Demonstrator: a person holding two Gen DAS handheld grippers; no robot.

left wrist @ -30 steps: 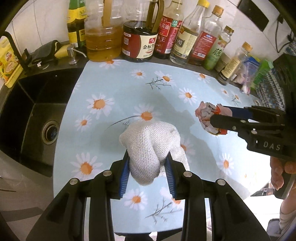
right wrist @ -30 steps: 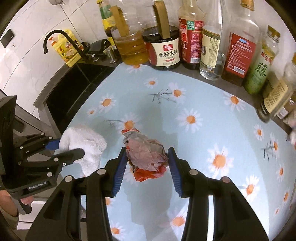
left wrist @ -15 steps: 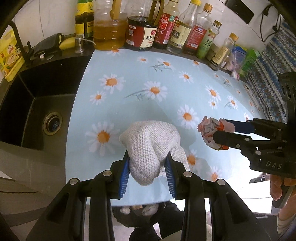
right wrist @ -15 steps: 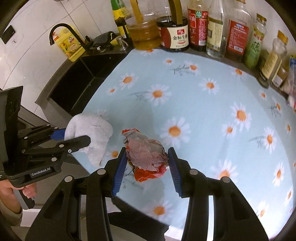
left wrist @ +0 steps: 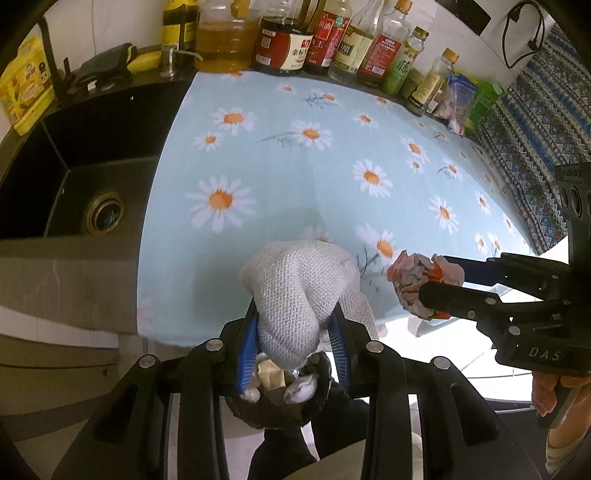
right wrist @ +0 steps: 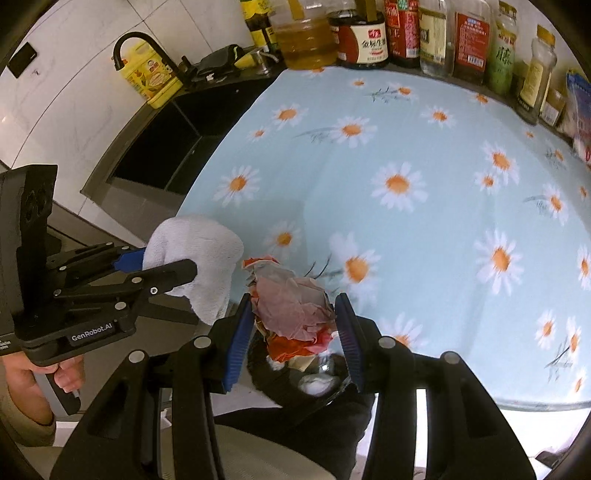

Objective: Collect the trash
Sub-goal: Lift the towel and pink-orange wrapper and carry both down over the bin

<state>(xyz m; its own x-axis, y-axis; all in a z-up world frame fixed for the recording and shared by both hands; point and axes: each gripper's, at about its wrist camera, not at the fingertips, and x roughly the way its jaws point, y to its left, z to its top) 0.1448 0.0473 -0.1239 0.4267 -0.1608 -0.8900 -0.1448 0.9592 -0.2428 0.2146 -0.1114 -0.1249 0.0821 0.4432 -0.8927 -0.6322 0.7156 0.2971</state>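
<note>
Past the daisy-print counter's (left wrist: pixel 280 177) front edge now, I am holding both grippers over a black trash bag (right wrist: pixel 314 384) — left gripper (left wrist: pixel 295 332) clamping a white knitted rag (left wrist: pixel 295 291), right gripper (right wrist: pixel 295 328) clamping a crumpled pink-and-orange wrapper (right wrist: pixel 291 310) — ready to drop.

Sink (left wrist: pixel 74 192) left of cloth-covered counter (left wrist: pixel 314 184), bottles (left wrist: pixel 332 40) behind

Trash bin (left wrist: pixel 280 398): mostly hidden behind white cloth (left wrist: pixel 295 295).
Bottles (right wrist: pixel 436 33): tops cut off.
Bin contents: too blurred to identify.
</note>
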